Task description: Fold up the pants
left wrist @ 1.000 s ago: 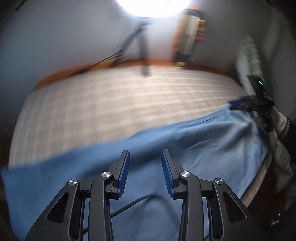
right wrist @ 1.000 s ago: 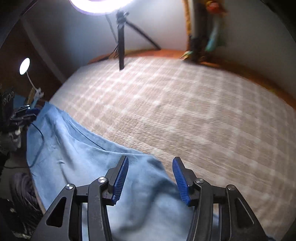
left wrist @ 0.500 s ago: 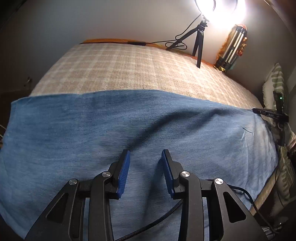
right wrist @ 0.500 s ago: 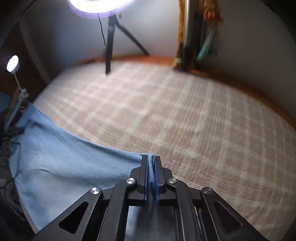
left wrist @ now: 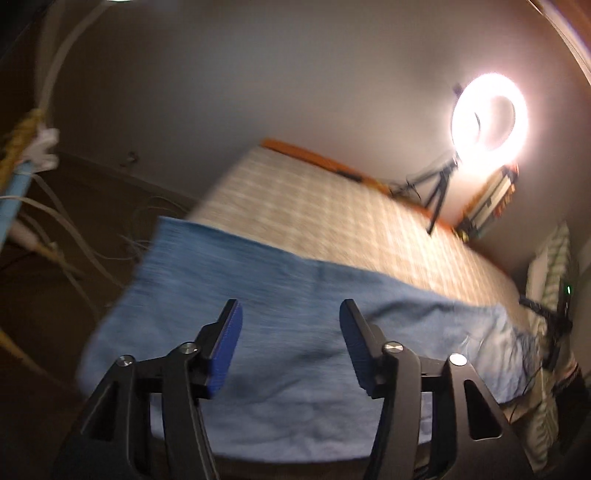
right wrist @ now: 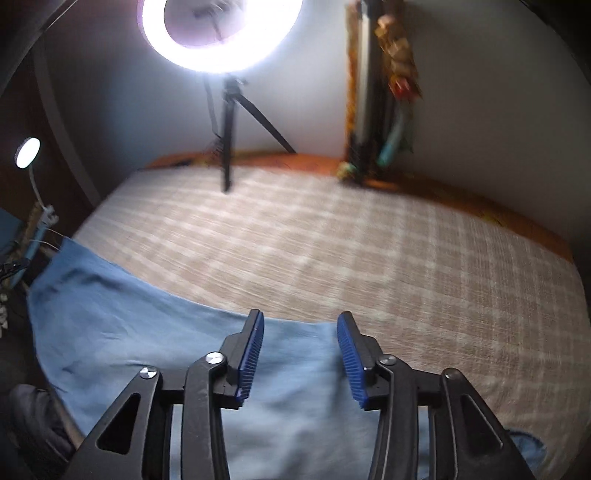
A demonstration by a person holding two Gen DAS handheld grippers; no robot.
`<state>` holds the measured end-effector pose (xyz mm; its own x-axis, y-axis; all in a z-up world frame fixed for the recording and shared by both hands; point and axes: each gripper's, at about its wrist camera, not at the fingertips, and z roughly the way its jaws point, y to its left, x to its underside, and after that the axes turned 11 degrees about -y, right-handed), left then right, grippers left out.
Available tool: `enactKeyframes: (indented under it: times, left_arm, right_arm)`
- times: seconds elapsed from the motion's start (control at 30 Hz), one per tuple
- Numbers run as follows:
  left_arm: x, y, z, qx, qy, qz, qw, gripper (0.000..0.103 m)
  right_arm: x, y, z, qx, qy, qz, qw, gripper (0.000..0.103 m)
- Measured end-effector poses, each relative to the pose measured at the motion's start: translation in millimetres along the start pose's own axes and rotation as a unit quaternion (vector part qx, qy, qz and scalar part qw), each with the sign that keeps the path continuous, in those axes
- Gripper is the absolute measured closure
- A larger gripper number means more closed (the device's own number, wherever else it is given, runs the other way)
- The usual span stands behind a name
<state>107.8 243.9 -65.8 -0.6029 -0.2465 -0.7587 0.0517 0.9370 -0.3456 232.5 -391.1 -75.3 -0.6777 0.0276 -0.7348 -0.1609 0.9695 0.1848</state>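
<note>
Item: blue pants [left wrist: 314,332], laid flat along the near edge of the bed [left wrist: 332,221], long axis running left to right across both views. One end reaches the bed's left corner; the other lies near the right side, under the right gripper.

Left gripper [left wrist: 290,332]: jaws have just been opening and stand apart, nothing between the pads; the cloth lies below and ahead of it, untouched as far as can be seen.

Right gripper [right wrist: 300,350]: jaws have just been opening and stand apart, free of the fabric; the far edge of the pants [right wrist: 184,332] runs just past its fingertips.

Judgement: each gripper hangs over its own end of the garment, so the coming fold likely turns on that left-right axis.

Background: ring light [right wrist: 221,33] on tripod at the bed's far side.
</note>
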Motion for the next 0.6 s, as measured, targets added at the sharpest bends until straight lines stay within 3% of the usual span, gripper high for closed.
enactKeyframes:
  times: [0.23,0.47,0.6]
  left_arm:
    - [6,73,-49,-0.024,-0.023,-0.091,0.9953,0.045]
    - [54,144,-44,-0.006,-0.025,-0.239,0.9707,0.044]
    - [76,158,-25,0.006,-0.019,-0.274,0.9616,0.044]
  right_arm:
    - [-8,81,-21,-0.062,-0.018,-0.012,0.998,0.045]
    - [-10,165,-31,-0.116,-0.011,-0.047,0.992,0.042]
    - [-7,196,-31,-0.133,-0.007,-0.049,0.990,0.041]
